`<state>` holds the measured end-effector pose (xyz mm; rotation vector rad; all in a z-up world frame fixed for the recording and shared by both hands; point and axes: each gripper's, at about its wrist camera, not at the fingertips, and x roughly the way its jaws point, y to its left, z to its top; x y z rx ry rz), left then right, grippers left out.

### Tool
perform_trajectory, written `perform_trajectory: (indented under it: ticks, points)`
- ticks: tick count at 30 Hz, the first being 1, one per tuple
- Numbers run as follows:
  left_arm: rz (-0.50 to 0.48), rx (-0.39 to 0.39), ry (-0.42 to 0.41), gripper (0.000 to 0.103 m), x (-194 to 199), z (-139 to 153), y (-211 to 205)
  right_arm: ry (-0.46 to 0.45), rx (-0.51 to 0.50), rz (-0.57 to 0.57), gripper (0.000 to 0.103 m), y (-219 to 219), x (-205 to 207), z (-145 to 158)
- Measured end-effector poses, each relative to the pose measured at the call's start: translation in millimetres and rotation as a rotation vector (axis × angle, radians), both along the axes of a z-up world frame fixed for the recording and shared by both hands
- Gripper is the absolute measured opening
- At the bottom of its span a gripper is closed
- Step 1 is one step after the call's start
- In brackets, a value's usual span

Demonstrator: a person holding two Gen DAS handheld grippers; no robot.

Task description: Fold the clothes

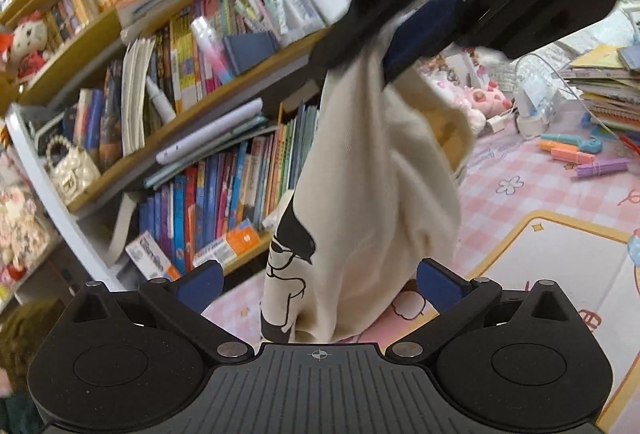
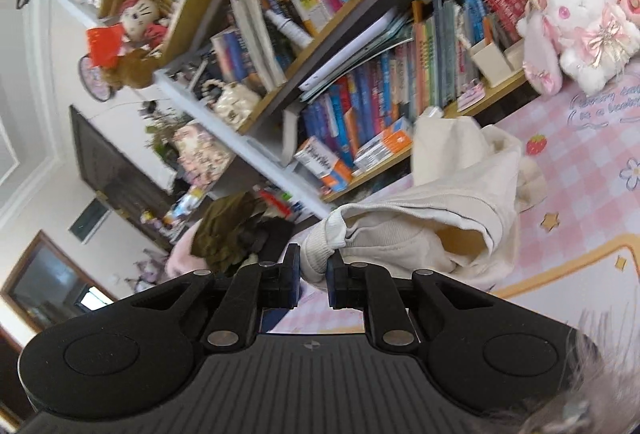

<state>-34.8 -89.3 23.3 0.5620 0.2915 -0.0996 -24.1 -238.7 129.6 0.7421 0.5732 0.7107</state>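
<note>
Left wrist view: wooden bookshelf packed with books (image 1: 192, 137) fills left; pink checked mat on worktop (image 1: 560, 193) at right, open room there. Cream cotton sweatshirt with black cartoon print (image 1: 372, 193) hangs upright from right gripper (image 1: 404, 45) above, hem near mat. Left gripper (image 1: 319, 284) fingers spread wide, garment between, untouched. Right wrist view only: right gripper (image 2: 313, 280) fingers pinching ribbed cuff (image 2: 322, 242); white plush rabbit in pink dress (image 2: 580, 21) by shelf.
</note>
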Motion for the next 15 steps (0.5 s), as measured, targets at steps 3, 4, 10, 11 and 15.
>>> perform_trajectory:
  ticks: [3, 4, 10, 11, 15]
  points:
    - [0.012, -0.029, -0.007, 0.103, 0.0, 2.5, 0.1, -0.038, 0.004, 0.043, 0.012, -4.0, -15.6, 11.3]
    - [0.009, -0.035, -0.006, 0.103, 0.6, 2.4, -0.6, -0.048, 0.009, 0.06, 0.012, -5.3, -19.8, 14.8]
    - [0.025, -0.182, 0.105, 0.012, 9.2, 9.5, 17.4, -0.098, -0.06, 0.104, 0.012, -11.4, -36.7, 22.3]
    - [0.045, -0.23, 0.12, 0.01, 8.1, 15.8, 25.6, -0.1, -0.097, 0.104, 0.017, -12.1, -38.0, 20.0]
    - [0.091, -0.353, 0.144, 0.005, 1.2, 45.2, 57.6, -0.123, -0.302, 0.13, 0.057, -12.8, -43.5, 1.1]
